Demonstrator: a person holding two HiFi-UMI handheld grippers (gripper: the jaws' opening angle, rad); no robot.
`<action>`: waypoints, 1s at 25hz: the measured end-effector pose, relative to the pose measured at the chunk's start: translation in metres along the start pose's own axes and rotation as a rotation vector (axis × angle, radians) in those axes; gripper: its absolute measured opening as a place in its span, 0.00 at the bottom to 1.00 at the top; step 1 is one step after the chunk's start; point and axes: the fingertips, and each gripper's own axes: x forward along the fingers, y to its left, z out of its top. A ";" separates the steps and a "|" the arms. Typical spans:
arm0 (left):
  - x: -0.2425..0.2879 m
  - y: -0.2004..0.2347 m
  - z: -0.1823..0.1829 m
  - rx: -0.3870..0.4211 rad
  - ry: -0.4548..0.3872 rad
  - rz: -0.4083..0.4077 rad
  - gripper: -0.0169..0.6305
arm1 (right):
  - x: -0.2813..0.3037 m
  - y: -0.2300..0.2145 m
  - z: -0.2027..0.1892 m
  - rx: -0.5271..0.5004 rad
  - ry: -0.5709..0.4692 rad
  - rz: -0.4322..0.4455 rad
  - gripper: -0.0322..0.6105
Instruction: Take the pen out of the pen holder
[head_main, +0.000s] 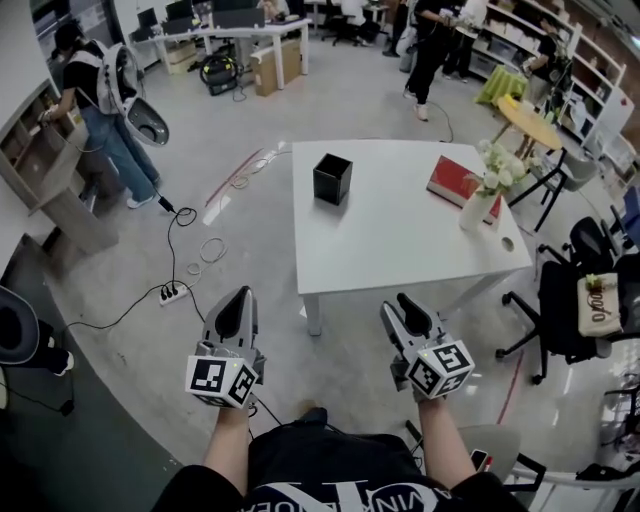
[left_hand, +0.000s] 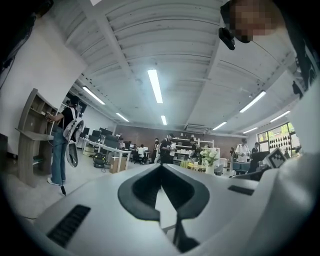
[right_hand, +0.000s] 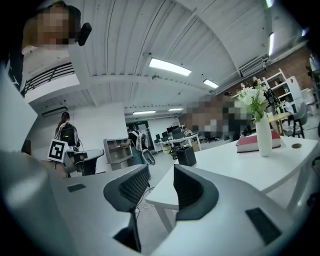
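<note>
The black square pen holder (head_main: 332, 179) stands on the white table (head_main: 400, 245), near its far left part; no pen shows in it from here. Both grippers hang short of the table's near edge, well away from the holder. My left gripper (head_main: 237, 297) has its jaw tips together with nothing in them, as the left gripper view (left_hand: 161, 169) also shows. My right gripper (head_main: 404, 303) is open and empty. In the right gripper view the holder (right_hand: 186, 156) sits far off on the table (right_hand: 240, 162), beyond the parted jaws (right_hand: 161, 175).
A red book (head_main: 457, 182) and a white vase of flowers (head_main: 480, 205) stand at the table's right side. A black office chair (head_main: 575, 300) is to the right. A power strip and cables (head_main: 172, 293) lie on the floor at left. People stand farther back.
</note>
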 end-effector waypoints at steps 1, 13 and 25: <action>0.003 0.002 -0.001 -0.006 0.001 -0.007 0.01 | 0.003 0.000 0.000 -0.001 0.000 -0.006 0.31; 0.011 0.036 -0.024 -0.070 0.044 -0.045 0.01 | 0.025 0.009 -0.008 -0.004 0.021 -0.071 0.32; 0.018 0.049 -0.037 -0.111 0.061 -0.055 0.01 | 0.045 0.014 -0.010 -0.040 0.049 -0.067 0.32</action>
